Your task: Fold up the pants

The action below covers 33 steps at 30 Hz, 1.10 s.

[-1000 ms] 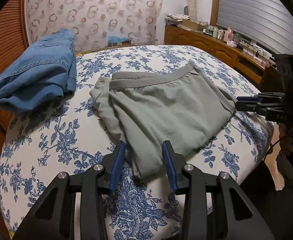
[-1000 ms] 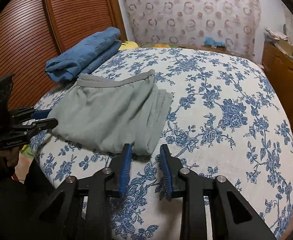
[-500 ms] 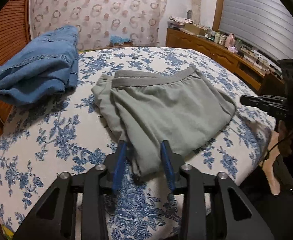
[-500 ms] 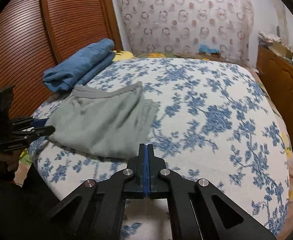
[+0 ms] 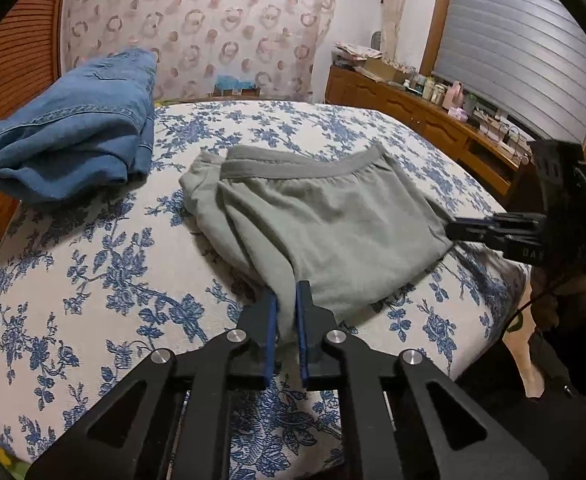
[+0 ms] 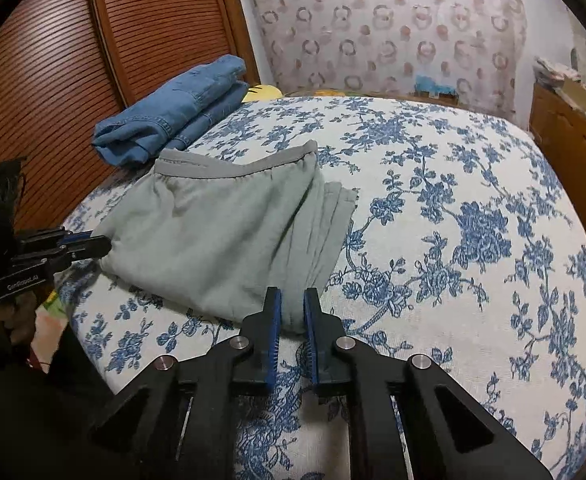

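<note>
On the flowered bedspread [image 5: 93,280] lie the grey pants [image 5: 333,224], folded into a thick rectangle with the darker waistband along the far edge. From the left wrist view they fill the centre of the bed, and the left gripper [image 5: 287,312] has its two blue-padded fingers closed narrowly on the pants' near corner at 6 o'clock, a fold of grey cloth pinched between them. At 3 o'clock in that same view the right gripper [image 5: 459,230] reaches in from the side, its fingers drawn close together on the pants' other near corner.

From the right wrist view the pants [image 6: 221,236] sit toward 10 o'clock, and the right gripper [image 6: 292,312] clamps a bunched corner of cloth between its pads at 6 o'clock. At 9 o'clock the left gripper [image 6: 93,244] meets the pants' edge, fingers nearly together on the fabric.

Beyond the pants, toward 11 o'clock, a folded pair of blue jeans [image 6: 173,114] rests near the slatted wooden door [image 6: 53,80], apart from the grey pants. A wooden dresser [image 5: 413,108] crowded with small bottles runs along the wall at 2 o'clock in the left view.
</note>
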Tool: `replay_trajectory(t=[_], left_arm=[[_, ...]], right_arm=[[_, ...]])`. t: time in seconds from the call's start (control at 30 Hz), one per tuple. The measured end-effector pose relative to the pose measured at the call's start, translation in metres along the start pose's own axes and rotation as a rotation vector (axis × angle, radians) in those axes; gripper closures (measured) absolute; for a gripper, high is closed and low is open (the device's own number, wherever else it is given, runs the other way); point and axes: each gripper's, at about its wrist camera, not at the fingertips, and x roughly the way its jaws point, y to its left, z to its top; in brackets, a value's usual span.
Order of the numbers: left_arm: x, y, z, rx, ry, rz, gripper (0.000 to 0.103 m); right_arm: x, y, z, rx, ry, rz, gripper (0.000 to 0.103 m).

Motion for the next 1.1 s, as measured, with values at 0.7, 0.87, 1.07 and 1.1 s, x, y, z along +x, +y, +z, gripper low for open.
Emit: replay_trajectory(t=[0.7,0.87,1.07,1.1], left_arm=[[-0.038,-0.006,-0.009,0.038,-0.004,0.02,0.094],[-0.04,-0.008,-0.005,0.045,-0.009,0.038,0.088],[-0.041,-0.004,0.001,0.044,-0.028,0.067,0.067],[-0.04,-0.003,0.001,0.041,-0.028,0.065,0.06]], right_arm=[[-0.054,0.04,-0.018,-0.045,-0.019,-0.005,0.099],[-0.06,0.046,-0.018,-0.056,-0.028,-0.017,0.099],[-0.067,0.047,-0.016,-0.054,-0.054,-0.032,0.099],[-0.068,0.047,-0.016,-0.052,-0.06,-0.031,0.099]])
